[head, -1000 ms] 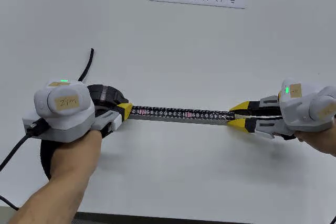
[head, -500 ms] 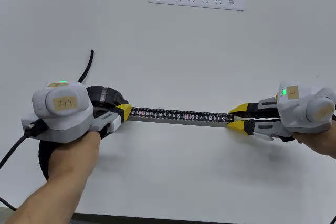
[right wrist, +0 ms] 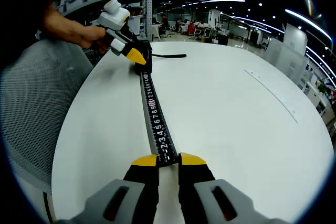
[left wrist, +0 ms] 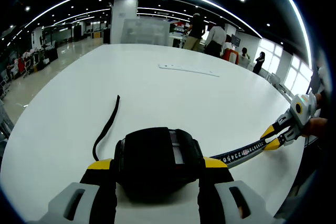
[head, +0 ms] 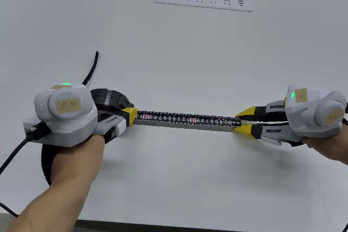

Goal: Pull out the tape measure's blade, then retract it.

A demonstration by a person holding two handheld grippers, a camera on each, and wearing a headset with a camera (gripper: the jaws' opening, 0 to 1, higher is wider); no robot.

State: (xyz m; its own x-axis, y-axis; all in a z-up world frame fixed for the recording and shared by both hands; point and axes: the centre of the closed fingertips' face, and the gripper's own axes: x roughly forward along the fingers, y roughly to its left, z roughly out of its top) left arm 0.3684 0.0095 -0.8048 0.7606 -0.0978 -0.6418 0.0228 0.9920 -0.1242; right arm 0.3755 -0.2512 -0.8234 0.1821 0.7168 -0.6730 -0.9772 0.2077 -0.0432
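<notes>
The black tape measure case (head: 110, 103) rests on the white table at the left, and my left gripper (head: 126, 119) is shut on it; in the left gripper view the case (left wrist: 157, 161) sits between the yellow-tipped jaws. The dark numbered blade (head: 186, 119) stretches rightward out of the case, just above the table. My right gripper (head: 244, 121) is shut on the blade's end. In the right gripper view the blade (right wrist: 156, 123) runs from my right gripper (right wrist: 168, 159) away to the case (right wrist: 144, 60) and the left gripper (right wrist: 131, 51).
A white power strip (head: 204, 0) lies at the far side of the table. A black cable (head: 89, 69) trails behind the case. The table's near edge (head: 163, 225) runs just below my arms. People and desks stand far off beyond the table (left wrist: 210, 30).
The right gripper has come slightly leftward, toward the case, so a little less blade shows. The left gripper and case have stayed put.
</notes>
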